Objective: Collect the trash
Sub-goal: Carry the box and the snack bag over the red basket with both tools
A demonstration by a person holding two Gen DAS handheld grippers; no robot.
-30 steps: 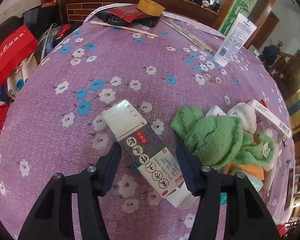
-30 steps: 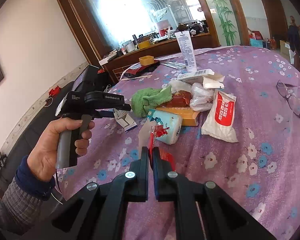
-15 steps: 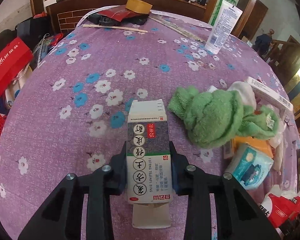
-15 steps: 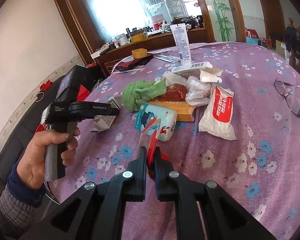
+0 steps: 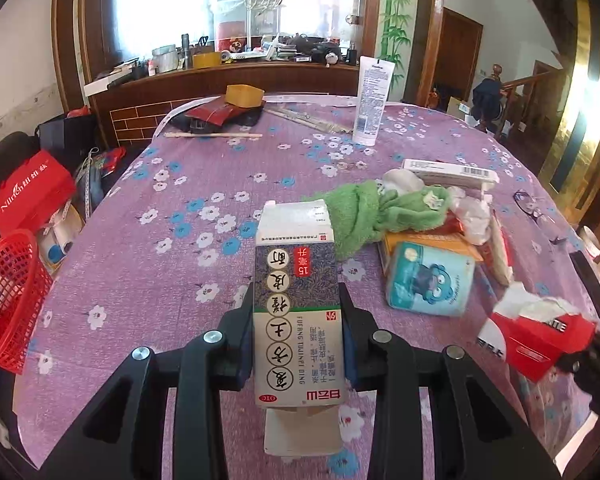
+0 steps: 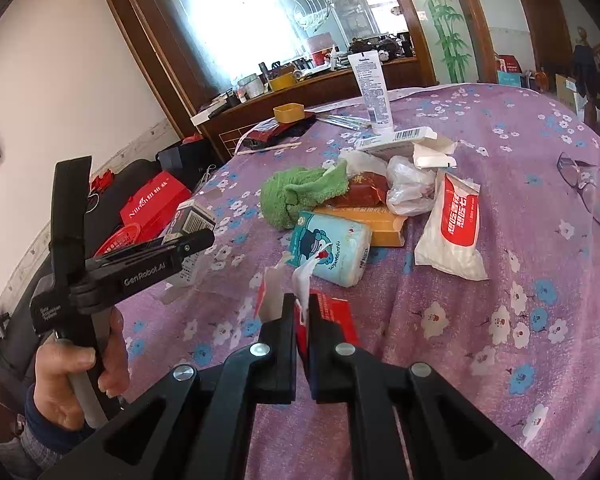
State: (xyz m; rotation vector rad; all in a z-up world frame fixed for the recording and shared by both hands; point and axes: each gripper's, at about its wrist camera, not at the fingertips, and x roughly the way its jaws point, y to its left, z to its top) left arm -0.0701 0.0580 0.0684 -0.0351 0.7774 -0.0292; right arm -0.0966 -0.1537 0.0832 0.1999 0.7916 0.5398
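Note:
A white and dark medicine box (image 5: 296,300) with Chinese print is clamped lengthwise in my left gripper (image 5: 298,292), shut on its two long sides and held above the purple flowered tablecloth (image 5: 188,184). From the right wrist view, the left gripper (image 6: 188,240) hangs at the table's left edge in a person's hand, with the box (image 6: 194,216) sticking out in front. My right gripper (image 6: 300,312) is shut on a torn red and white wrapper (image 6: 332,312), held low over the cloth. That wrapper (image 5: 540,332) shows at the far right of the left wrist view.
A red mesh basket (image 5: 8,296) stands beside the table on the left, near a red gift bag (image 5: 28,196). A pile lies mid-table: green cloth (image 5: 364,212), blue tissue pack (image 5: 428,280), white bag with red label (image 6: 452,224). Glasses (image 6: 588,188) and a lotion tube (image 5: 372,100) stand farther off.
The left gripper closed on the medicine box, turned it straight and lifted it off the cloth toward the table's left edge. The right gripper kept its place with the wrapper.

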